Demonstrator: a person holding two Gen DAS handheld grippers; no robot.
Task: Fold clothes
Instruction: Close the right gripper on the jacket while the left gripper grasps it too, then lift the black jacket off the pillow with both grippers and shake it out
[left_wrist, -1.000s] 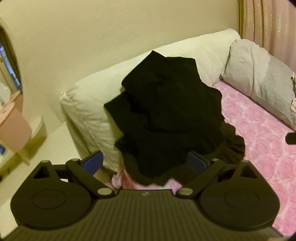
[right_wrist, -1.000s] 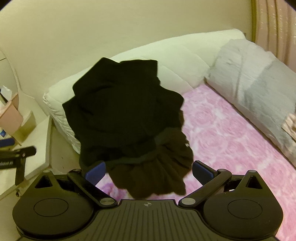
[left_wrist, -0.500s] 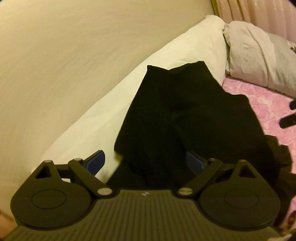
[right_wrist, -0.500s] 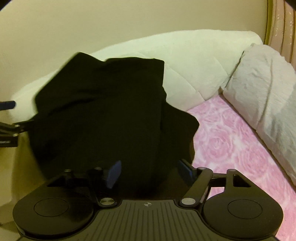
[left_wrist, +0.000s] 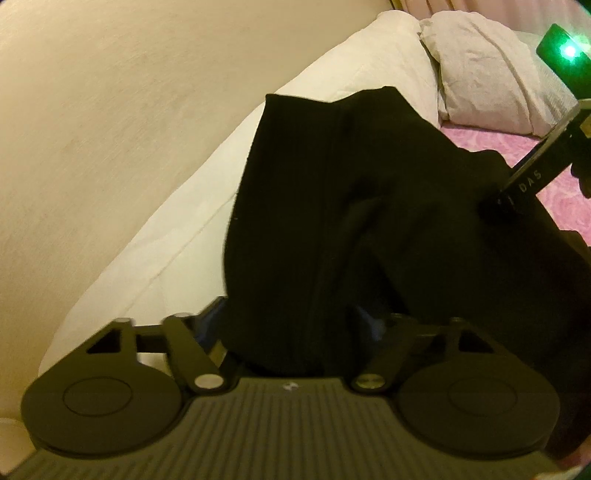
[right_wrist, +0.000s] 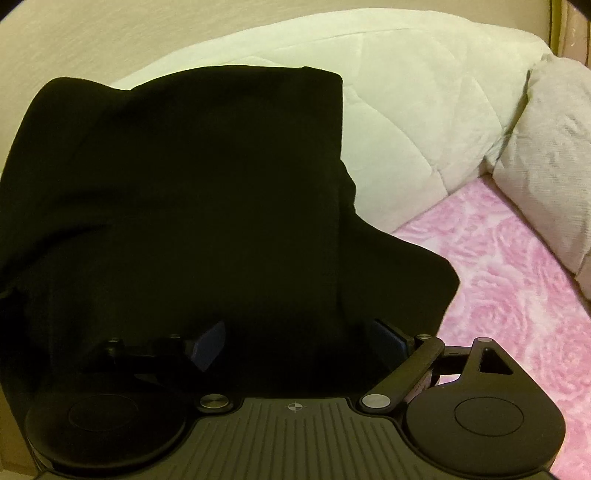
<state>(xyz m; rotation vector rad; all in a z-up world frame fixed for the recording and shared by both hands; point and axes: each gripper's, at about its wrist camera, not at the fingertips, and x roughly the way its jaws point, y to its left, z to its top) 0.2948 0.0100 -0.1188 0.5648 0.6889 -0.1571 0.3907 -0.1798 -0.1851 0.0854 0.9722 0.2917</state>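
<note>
The left claw is closing with black garment cloth between its blue pads. The right claw is closing likewise on the garment, which is lying heaped against the white quilt on the pink bed sheet.

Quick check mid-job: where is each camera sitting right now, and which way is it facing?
Left wrist: on the left gripper, looking forward and down at the black garment against the white duvet; its closing jaws have cloth between them, and the right gripper enters from the right.
Right wrist: on the right gripper, looking down at the garment; jaws closing with cloth between; pink sheet to the right.
Shared: garment, duvet, grey pillow, sheet.
</note>
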